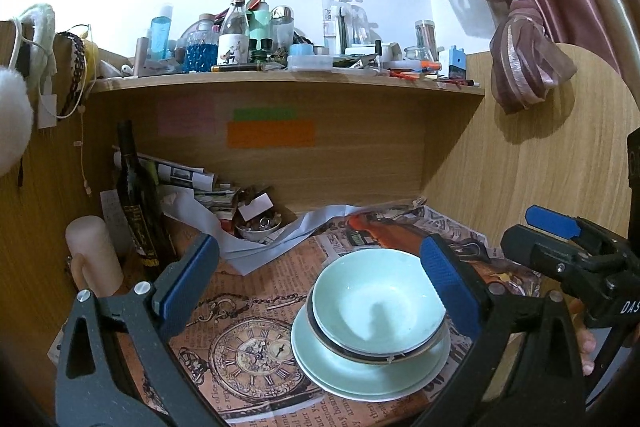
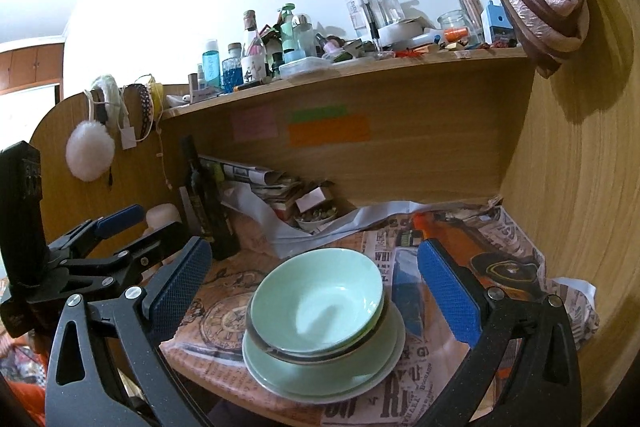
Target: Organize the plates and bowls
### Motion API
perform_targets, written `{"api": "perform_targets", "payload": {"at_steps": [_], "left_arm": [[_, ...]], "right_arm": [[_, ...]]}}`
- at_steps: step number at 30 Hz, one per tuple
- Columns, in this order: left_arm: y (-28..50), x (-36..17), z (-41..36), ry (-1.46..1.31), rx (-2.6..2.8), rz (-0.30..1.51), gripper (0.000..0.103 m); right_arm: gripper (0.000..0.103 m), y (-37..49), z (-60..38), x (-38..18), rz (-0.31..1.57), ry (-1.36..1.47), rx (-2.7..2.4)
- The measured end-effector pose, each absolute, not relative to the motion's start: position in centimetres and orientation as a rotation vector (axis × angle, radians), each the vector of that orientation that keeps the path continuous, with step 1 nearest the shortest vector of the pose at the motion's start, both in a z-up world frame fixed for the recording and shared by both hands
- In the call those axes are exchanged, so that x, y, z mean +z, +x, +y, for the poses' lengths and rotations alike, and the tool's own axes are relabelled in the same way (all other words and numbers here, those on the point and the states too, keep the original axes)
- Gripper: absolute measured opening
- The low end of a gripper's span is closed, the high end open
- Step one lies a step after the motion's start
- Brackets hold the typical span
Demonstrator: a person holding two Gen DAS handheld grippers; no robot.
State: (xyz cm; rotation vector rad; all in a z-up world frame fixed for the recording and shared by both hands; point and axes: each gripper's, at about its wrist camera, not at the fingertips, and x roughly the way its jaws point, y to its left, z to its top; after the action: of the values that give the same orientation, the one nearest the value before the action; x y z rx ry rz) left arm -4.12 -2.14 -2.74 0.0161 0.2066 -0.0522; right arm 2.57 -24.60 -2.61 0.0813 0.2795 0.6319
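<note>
A pale green bowl [image 1: 378,301] [image 2: 316,303] sits nested in a second bowl with a dark rim [image 1: 356,347] [image 2: 280,351]. Both rest on stacked pale green plates [image 1: 340,371] [image 2: 304,377] on the paper-covered desk. My left gripper [image 1: 320,287] stands open, its blue pads wide apart, with the stack ahead between and below them. My right gripper [image 2: 316,291] is open too, the stack showing between its pads without touching either. Each gripper appears at the edge of the other's view, the right one [image 1: 560,239] and the left one [image 2: 124,227].
A dark wine bottle [image 1: 138,203] [image 2: 208,203], a cream candle [image 1: 94,255], a small bowl of trinkets [image 1: 258,227] and piled papers crowd the desk's back left. A shelf [image 1: 280,83] of bottles hangs overhead. A wooden side panel [image 2: 580,187] stands on the right.
</note>
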Motion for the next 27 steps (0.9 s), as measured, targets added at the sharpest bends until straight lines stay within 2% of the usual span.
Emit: {"api": "perform_targets", "payload": {"at_steps": [27], "left_arm": [[-3.41, -3.16, -2.41, 0.017, -0.059, 0.224, 0.103]], "right_arm": [[0.103, 3.26, -24.17, -2.93, 0.291, 0.082, 0.654]]}}
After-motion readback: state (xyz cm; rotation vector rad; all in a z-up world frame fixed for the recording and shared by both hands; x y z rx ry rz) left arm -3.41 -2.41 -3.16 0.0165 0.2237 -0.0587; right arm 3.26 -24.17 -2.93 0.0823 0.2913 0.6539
